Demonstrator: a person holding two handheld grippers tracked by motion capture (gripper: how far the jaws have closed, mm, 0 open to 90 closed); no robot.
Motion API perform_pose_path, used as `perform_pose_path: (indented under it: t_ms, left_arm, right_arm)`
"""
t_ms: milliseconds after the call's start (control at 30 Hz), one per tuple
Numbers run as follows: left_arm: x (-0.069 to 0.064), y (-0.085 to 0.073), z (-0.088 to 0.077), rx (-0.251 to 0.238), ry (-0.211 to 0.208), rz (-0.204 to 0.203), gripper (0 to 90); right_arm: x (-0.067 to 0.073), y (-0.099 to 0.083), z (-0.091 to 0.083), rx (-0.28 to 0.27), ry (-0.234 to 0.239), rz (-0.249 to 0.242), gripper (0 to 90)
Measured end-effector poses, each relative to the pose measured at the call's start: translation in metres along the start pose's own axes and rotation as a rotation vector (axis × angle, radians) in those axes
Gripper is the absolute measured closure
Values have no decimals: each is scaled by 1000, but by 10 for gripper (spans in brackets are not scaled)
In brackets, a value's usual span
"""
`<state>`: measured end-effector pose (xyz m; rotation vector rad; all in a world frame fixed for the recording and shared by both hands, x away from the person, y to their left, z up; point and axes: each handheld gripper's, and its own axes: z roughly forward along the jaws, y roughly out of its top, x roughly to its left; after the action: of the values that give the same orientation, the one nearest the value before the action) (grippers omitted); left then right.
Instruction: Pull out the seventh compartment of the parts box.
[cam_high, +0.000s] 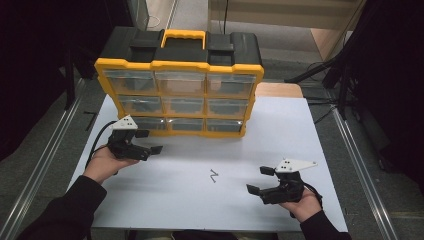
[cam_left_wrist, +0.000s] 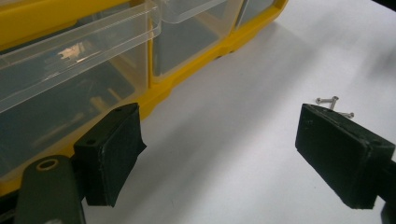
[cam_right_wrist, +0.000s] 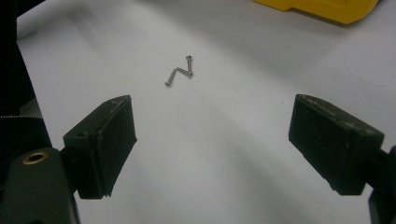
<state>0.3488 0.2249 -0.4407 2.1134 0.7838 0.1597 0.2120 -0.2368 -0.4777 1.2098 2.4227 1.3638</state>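
Observation:
A yellow and black drawer organizer (cam_high: 180, 85) with clear drawers stands at the back of the white table (cam_high: 200, 195). Three small metal screws (cam_high: 214, 176) lie touching in a zigzag at the table's middle. My left gripper (cam_high: 150, 142) is open just in front of the organizer's bottom-left drawer (cam_left_wrist: 70, 84), with nothing between its jaws. My right gripper (cam_high: 260, 180) is open near the front right, its jaws facing the screws (cam_right_wrist: 180, 73) from a short way off. The screws (cam_left_wrist: 332, 105) also peek out behind the left gripper's right jaw.
The organizer (cam_right_wrist: 327, 9) has a yellow handle (cam_high: 183, 36) on top and covers the table's back half. A wooden board (cam_high: 280, 90) shows behind it at the right. Metal rails (cam_high: 40, 165) run along both sides of the table.

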Motion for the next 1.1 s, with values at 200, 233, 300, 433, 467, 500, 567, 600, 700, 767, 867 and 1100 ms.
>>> perform_pose_path:
  t_ms: [200, 233, 300, 433, 467, 500, 567, 600, 700, 767, 867, 1100]
  left_arm:
    - [1, 5, -2, 51, -41, 81, 146]
    - [2, 7, -3, 62, -45, 100, 146]
    - [3, 10, -6, 88, -35, 152, 146]
    - [9, 16, -14, 71, -59, 191, 146]
    - [11, 18, -15, 98, -48, 219, 146]
    - [11, 18, -15, 98, -48, 219, 146]
    - [14, 20, -17, 114, -42, 240, 186]
    - [15, 22, -20, 106, -40, 266, 204]
    - [17, 24, -23, 101, -40, 296, 204]
    - [18, 27, -25, 91, -42, 312, 204]
    - [18, 30, -28, 102, -36, 364, 204]
    - [15, 33, -27, 125, -6, 466, 204]
  right_arm:
    - [-1, -1, 2, -1, 19, 12, 156]
    - [-1, -1, 2, -1, 18, 17, 156]
    - [-1, -1, 4, 3, 25, 18, 156]
    - [1, -1, 5, 9, 26, 9, 156]
    - [2, 0, 5, 9, 25, 6, 156]
    - [2, 0, 5, 9, 25, 6, 156]
    - [1, -1, 5, 10, 24, 9, 156]
    - [1, -1, 5, 10, 24, 9, 156]
    - [1, -1, 5, 8, 23, 9, 156]
    - [1, -1, 5, 7, 24, 9, 156]
    - [1, -1, 5, 11, 25, 7, 157]
    - [2, -1, 6, 18, 29, 7, 156]
